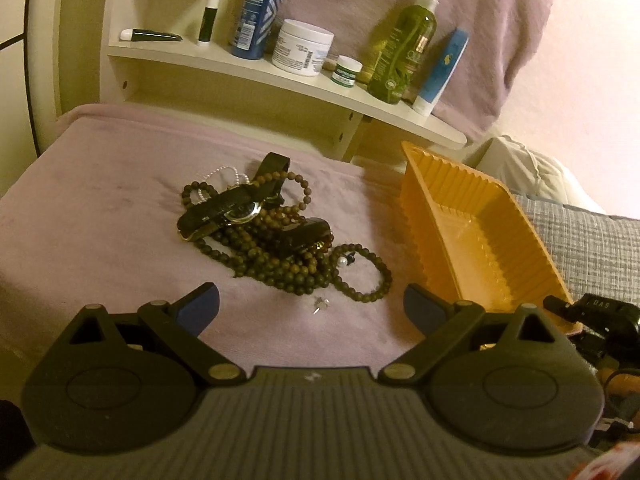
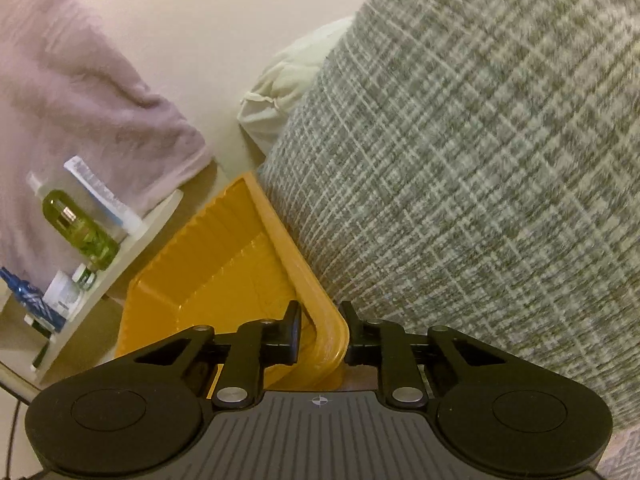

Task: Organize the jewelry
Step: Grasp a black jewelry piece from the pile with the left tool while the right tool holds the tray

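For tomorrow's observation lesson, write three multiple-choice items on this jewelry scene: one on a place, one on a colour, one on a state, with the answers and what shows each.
1. Where does the jewelry pile lie?
A. In the tray
B. On the pink blanket, left of the tray
C. On the shelf

2. What colour is the tray?
A. Orange
B. Blue
C. White

3. What is the right gripper doing?
A. Hanging open in the air
B. Holding a bead bracelet
C. Closed on the near corner of the tray's rim

Answers:
1. B: the beads and watches sit on the pink blanket, and the tray holds nothing.
2. A: its ribbed walls show orange in both views.
3. C: its two fingers sit either side of the rim corner, while the left gripper is open over the blanket.
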Motion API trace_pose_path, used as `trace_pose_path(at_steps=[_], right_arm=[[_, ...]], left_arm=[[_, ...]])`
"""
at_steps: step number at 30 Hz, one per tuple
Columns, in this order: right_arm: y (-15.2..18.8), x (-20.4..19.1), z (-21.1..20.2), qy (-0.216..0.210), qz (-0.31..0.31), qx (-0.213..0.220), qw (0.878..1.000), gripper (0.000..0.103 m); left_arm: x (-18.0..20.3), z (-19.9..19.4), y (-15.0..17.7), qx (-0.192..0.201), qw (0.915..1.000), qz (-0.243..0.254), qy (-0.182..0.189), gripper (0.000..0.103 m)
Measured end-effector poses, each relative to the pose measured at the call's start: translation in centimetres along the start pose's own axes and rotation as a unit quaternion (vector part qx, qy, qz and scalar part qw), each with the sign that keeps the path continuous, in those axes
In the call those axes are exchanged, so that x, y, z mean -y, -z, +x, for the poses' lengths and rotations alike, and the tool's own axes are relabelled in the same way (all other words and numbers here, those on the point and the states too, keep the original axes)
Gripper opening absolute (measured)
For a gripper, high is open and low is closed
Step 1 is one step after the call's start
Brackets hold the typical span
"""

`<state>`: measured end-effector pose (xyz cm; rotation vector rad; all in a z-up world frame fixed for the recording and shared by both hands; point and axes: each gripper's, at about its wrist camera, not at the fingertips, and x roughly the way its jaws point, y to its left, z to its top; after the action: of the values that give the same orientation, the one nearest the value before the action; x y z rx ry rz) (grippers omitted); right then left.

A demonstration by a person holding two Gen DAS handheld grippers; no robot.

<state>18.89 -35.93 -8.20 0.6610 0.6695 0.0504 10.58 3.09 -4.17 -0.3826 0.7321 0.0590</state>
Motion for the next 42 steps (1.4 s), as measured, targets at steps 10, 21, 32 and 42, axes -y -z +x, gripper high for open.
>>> trace_pose_path(at_steps=[10,21,32,42], right_arm=[[-0.1,-1.6,0.6,0.012,-0.027,0.013,0.999,0.013],[0.2,-5.3,-1.7,0.043,-0.145,0.060,0.987,0.009],[1.1,-7.6,-3.1,0.068,-0.230,0.085,0.967,0.009],[1.4,-8.6,-3.3,0.083,-0.274,0.094,0.954,0.009]], left_arm=[[-0.5,0.3,-0.1,-0.001,1.0000,-0.004,-0.004,0.097],[-1.0,1.3,0.1,-0.002,0.9994,0.028,-0.019,0.088],[-0.5,2.8,-1.0,0.026,0.9882,0.148,-0.033,0.065],[1.6,6.5,-1.3,0.011,0.9694,0.243,-0.028,0.041]])
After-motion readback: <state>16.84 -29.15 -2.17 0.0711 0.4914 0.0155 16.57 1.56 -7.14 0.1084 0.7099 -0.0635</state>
